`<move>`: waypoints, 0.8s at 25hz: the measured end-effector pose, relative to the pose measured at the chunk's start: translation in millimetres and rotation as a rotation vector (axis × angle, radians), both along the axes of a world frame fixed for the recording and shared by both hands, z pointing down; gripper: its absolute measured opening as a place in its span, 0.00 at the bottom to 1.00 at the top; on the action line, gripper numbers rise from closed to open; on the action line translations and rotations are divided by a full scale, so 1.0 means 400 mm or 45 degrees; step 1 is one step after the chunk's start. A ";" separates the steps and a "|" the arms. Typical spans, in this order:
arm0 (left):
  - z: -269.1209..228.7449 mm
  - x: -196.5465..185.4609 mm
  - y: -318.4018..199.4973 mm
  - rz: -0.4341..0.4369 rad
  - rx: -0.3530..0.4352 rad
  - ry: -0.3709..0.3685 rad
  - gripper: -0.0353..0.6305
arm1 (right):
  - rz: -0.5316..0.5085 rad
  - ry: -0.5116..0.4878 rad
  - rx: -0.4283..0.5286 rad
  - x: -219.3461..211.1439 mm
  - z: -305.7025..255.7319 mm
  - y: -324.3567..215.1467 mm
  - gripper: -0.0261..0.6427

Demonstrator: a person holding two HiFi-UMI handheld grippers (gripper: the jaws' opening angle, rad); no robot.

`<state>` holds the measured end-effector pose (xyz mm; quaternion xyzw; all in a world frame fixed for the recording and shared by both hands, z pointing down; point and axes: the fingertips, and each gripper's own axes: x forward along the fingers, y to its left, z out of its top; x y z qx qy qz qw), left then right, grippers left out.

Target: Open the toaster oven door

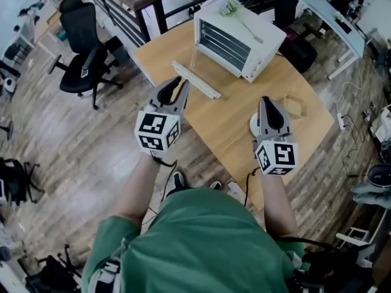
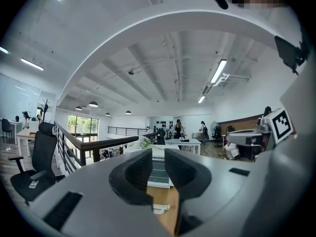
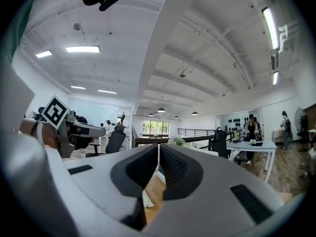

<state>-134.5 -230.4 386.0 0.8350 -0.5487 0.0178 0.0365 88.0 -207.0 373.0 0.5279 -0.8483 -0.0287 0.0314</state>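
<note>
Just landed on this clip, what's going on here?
A person in a green top stands at a light wooden table with a two-jaw tool in each hand. The left tool and the right tool are both shut and empty. They are held level by the table's near side and touch nothing. The white toaster oven sits at the far end. Its glass door, with a long white handle, looks already folded down, so the racks show.

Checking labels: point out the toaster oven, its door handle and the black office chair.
toaster oven [image 1: 264, 26], head view, white top
door handle [image 1: 195, 79], head view, middle of bar
black office chair [image 1: 79, 21], head view, backrest
</note>
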 end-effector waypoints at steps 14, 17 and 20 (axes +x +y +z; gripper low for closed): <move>-0.003 -0.104 -0.023 0.087 -0.018 0.073 0.19 | 0.097 -0.015 -0.012 -0.088 -0.015 0.025 0.08; 0.001 -0.123 -0.024 0.103 -0.020 0.079 0.19 | 0.120 -0.013 -0.012 -0.103 -0.015 0.030 0.08; 0.001 -0.149 -0.025 0.110 -0.019 0.089 0.19 | 0.136 -0.011 -0.006 -0.123 -0.017 0.034 0.08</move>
